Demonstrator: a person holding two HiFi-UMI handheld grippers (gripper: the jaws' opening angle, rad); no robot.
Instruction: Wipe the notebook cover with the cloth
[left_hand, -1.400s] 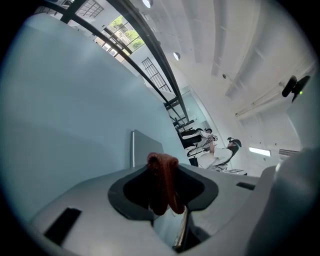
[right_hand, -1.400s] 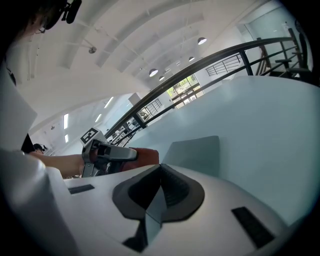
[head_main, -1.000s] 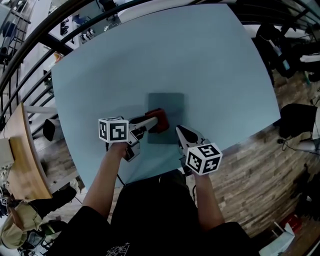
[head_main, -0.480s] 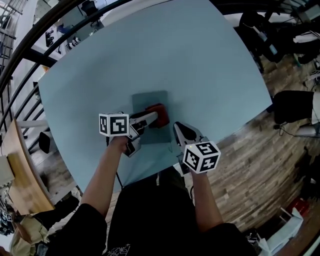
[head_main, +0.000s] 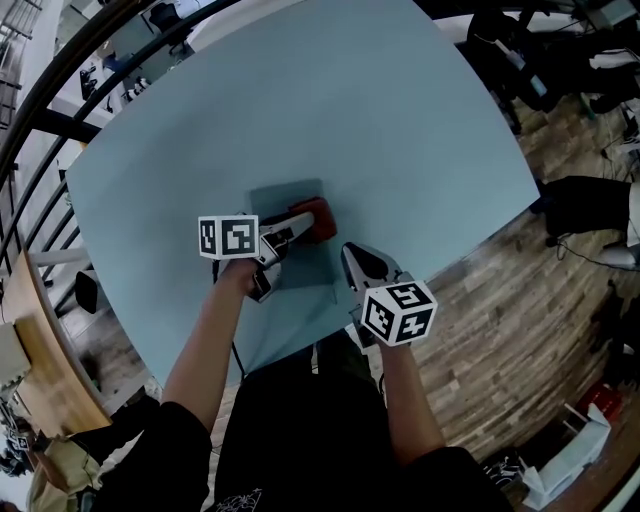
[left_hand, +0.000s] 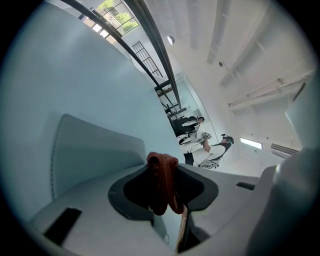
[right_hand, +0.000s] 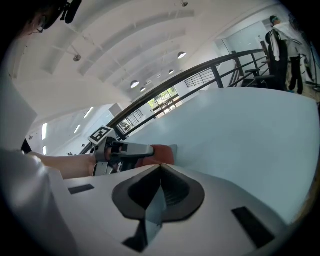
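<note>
The left tool (head_main: 302, 222) pinches the red cloth (head_main: 320, 216), bunched so its end bears on the grey-blue notebook (head_main: 285, 200), which lies flat on the surface (head_main: 400, 130) for wiping. The right tool (head_main: 349, 256), pressed together and empty, waits just beside the notebook's right edge, probably to steady it.

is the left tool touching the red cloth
Touching. The left gripper view shows the red cloth pinched between the jaws of the left tool, which press on it from both sides.

The left gripper (head_main: 303, 224) has slid the cloth (head_main: 320, 216) rightward across the notebook (head_main: 280, 200) cover.
</note>
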